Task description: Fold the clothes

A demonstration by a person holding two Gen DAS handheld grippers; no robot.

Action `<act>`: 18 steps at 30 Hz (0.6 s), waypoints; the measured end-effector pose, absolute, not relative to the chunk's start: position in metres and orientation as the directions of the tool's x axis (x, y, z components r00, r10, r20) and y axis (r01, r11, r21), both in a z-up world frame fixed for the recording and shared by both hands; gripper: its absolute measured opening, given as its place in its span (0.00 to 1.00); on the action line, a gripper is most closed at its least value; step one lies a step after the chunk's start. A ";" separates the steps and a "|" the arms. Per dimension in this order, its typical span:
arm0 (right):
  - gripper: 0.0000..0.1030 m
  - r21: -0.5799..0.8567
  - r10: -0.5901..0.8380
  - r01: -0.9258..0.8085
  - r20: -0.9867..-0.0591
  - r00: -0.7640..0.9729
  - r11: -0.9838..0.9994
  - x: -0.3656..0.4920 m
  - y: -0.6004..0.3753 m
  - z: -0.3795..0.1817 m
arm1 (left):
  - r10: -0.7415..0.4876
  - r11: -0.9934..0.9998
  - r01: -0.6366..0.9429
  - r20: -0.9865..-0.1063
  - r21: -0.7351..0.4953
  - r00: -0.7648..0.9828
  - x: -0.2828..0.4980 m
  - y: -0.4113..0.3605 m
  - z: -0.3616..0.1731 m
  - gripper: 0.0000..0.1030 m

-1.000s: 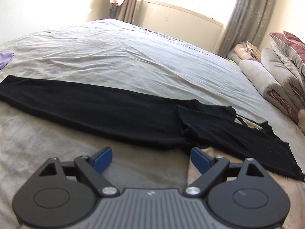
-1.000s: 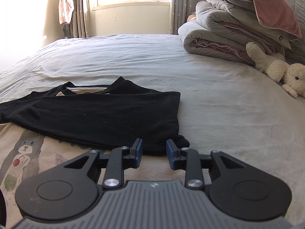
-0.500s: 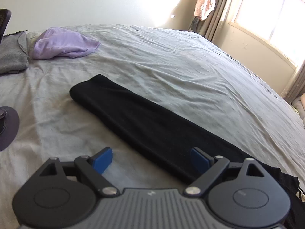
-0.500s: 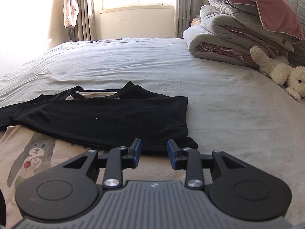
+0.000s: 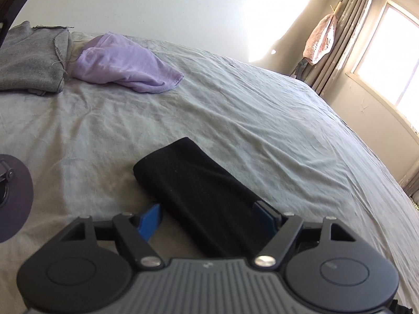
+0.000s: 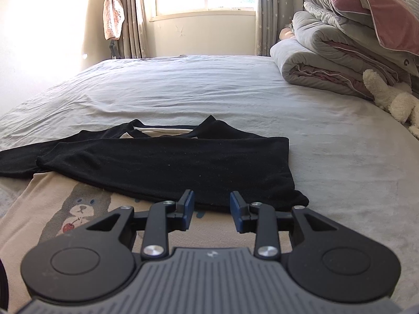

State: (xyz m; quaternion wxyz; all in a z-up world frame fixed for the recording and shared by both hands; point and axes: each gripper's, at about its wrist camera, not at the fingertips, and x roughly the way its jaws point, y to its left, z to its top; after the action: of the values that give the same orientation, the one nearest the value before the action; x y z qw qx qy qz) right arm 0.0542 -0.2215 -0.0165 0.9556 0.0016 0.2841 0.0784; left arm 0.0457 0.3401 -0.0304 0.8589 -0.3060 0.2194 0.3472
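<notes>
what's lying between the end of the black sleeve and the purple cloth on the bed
Nothing: in the left wrist view only bare, wrinkled grey bedsheet separates the black sleeve end from the purple cloth.

Black sleeve [image 5: 199, 191], plain. Black top [image 6: 167, 167] folded over a cream shirt [image 6: 39, 209] printed with a grey bear holding a red cherry. Bed sheet [image 5: 235, 120] light grey. Lilac cloth [image 5: 123, 62] beside a grey garment [image 5: 28, 62]. Quilts [image 6: 327, 60] grey with dusty-pink lining, pillow [image 6: 366, 7] mauve. Plush toy [image 6: 392, 96] cream. Tool pads [image 6: 188, 209] blue, bodies black.
</notes>
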 end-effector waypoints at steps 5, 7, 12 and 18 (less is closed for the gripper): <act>0.34 0.054 0.163 -0.159 -0.534 0.829 0.986 0.052 -0.218 -0.013 | 0.505 0.548 -0.743 -0.556 -0.384 0.660 0.044 0.350 -0.037 0.39; 0.34 0.053 0.167 -0.164 -0.532 0.830 0.985 0.051 -0.216 -0.013 | 0.507 0.540 -0.743 -0.552 -0.395 0.662 0.043 0.354 -0.039 0.20; 0.34 0.053 0.178 -0.177 -0.526 0.831 0.983 0.050 -0.212 -0.010 | 0.499 0.546 -0.726 -0.533 -0.419 0.683 0.040 0.355 -0.037 0.05; 0.34 0.058 0.189 -0.185 -0.513 0.837 0.981 0.050 -0.208 -0.005 | 0.464 0.639 -0.659 -0.483 -0.397 0.742 0.046 0.332 -0.015 0.05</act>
State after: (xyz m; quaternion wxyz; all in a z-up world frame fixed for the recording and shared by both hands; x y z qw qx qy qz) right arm 0.0498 -0.2082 -0.0054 0.9585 0.0031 0.2680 0.0976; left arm 0.0464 0.3318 -0.0154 0.8891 -0.2838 0.1710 0.3158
